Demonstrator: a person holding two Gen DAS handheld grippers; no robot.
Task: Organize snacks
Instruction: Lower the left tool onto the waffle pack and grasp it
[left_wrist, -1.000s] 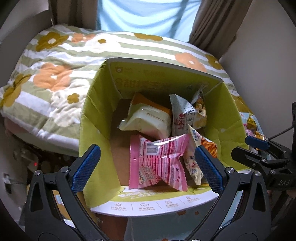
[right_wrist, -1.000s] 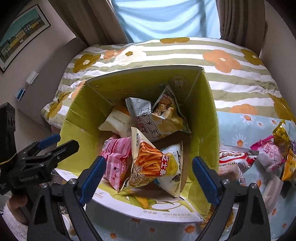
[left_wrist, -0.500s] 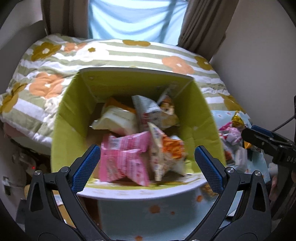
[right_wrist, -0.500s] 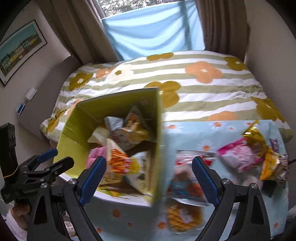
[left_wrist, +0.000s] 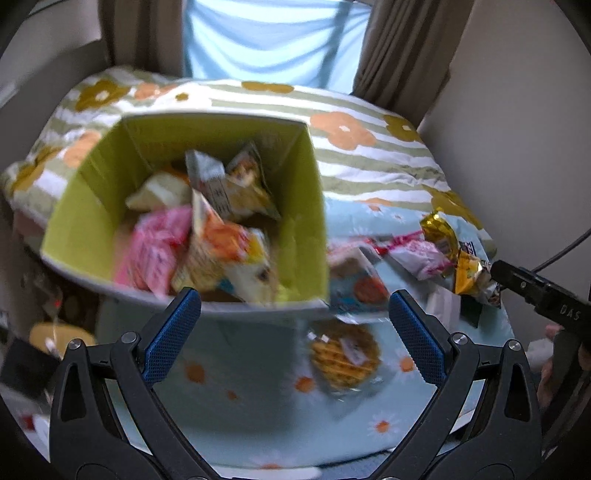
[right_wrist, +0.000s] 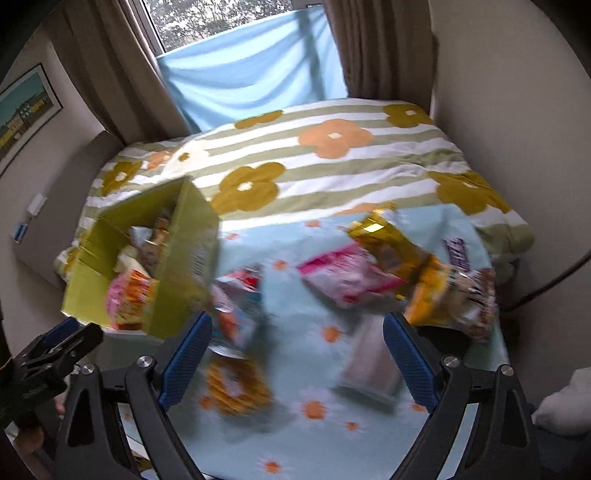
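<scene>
A yellow-green cardboard box (left_wrist: 314, 206) (right_wrist: 192, 258) stands at the left of the light blue floral cloth (left_wrist: 240, 398) (right_wrist: 317, 435), holding several snack packs, a pink one (left_wrist: 151, 247) among them. Loose snacks lie to its right: a round waffle pack (left_wrist: 345, 356) (right_wrist: 236, 387), a pink pack (right_wrist: 347, 277), gold packs (left_wrist: 465, 266) (right_wrist: 391, 243) and a pale flat pack (right_wrist: 373, 365). My left gripper (left_wrist: 291, 325) is open and empty, in front of the box's near right corner. My right gripper (right_wrist: 297, 349) is open and empty over the loose snacks.
A bed with a striped flower quilt (right_wrist: 332, 158) lies behind the cloth. Curtains and a blue window cover (right_wrist: 255, 70) are at the back, walls to the left and right. A dark cable (right_wrist: 546, 284) runs at the far right. Both views are motion-blurred.
Both grippers have swept to the right: the box has slid from the middle to the left of each view and the loose snacks have come into view. Both stay open.
</scene>
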